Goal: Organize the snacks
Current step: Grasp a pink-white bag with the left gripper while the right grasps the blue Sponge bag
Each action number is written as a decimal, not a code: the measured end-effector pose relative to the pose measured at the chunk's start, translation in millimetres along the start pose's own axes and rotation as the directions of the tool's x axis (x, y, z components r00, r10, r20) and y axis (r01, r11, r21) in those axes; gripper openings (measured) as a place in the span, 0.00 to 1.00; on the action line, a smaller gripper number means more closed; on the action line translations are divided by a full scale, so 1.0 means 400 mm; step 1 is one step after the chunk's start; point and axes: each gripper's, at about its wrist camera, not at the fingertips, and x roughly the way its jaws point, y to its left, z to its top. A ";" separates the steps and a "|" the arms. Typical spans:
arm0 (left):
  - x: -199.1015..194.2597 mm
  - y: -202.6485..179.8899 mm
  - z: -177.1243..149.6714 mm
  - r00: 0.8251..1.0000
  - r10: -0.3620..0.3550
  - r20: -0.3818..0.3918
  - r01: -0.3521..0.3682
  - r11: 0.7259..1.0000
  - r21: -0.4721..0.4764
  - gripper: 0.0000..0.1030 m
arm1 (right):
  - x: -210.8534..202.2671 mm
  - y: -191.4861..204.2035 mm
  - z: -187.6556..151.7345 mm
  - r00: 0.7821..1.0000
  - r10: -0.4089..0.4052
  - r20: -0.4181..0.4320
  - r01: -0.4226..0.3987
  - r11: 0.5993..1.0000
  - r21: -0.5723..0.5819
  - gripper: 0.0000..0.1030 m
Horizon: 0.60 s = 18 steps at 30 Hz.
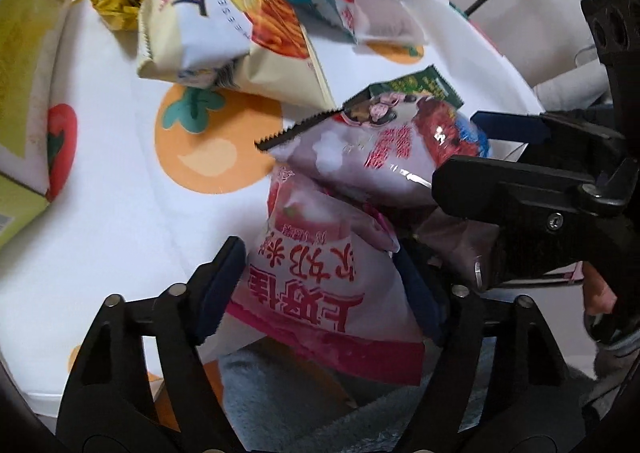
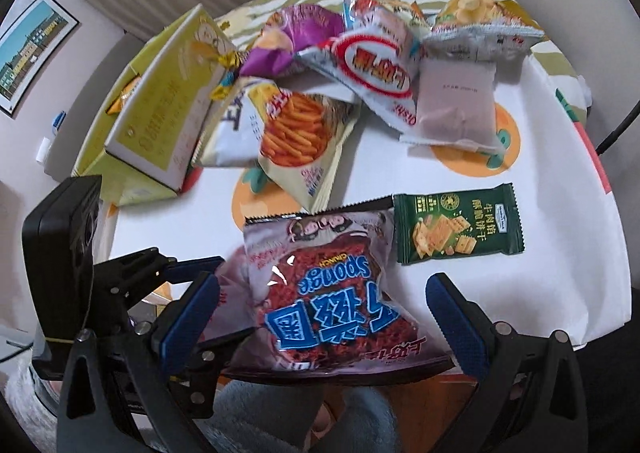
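Left wrist view: our left gripper (image 1: 320, 293) pinches the puffy pink-and-white foil snack bag (image 1: 320, 293) between its jaws; right gripper (image 2: 324, 317) jaws spread around the red-and-blue crinkly bag (image 2: 332, 293); overlapping, they could drag together.

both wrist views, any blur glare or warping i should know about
Left wrist view: far bags smeared, the pink-and-white snack bag near the left gripper sharper. Right wrist view: glare on the glossy red-and-blue Sponge bag, round fruit-print table bowed by fisheye.
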 end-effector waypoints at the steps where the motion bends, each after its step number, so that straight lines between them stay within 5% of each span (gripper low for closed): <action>1: 0.002 -0.002 0.000 1.000 0.002 0.003 -0.002 1.000 0.005 0.66 | 0.005 0.000 0.002 1.000 0.005 -0.008 -0.005 1.000 -0.003 1.00; 9: -0.017 0.017 -0.006 1.000 0.003 0.013 -0.002 0.999 -0.034 0.51 | 0.040 0.002 0.010 0.999 0.013 -0.043 -0.015 0.999 -0.032 1.00; 18: -0.034 0.041 -0.010 0.998 0.054 0.010 -0.053 0.995 -0.084 0.50 | 0.087 0.007 0.031 0.995 -0.016 -0.095 0.014 0.999 -0.029 1.00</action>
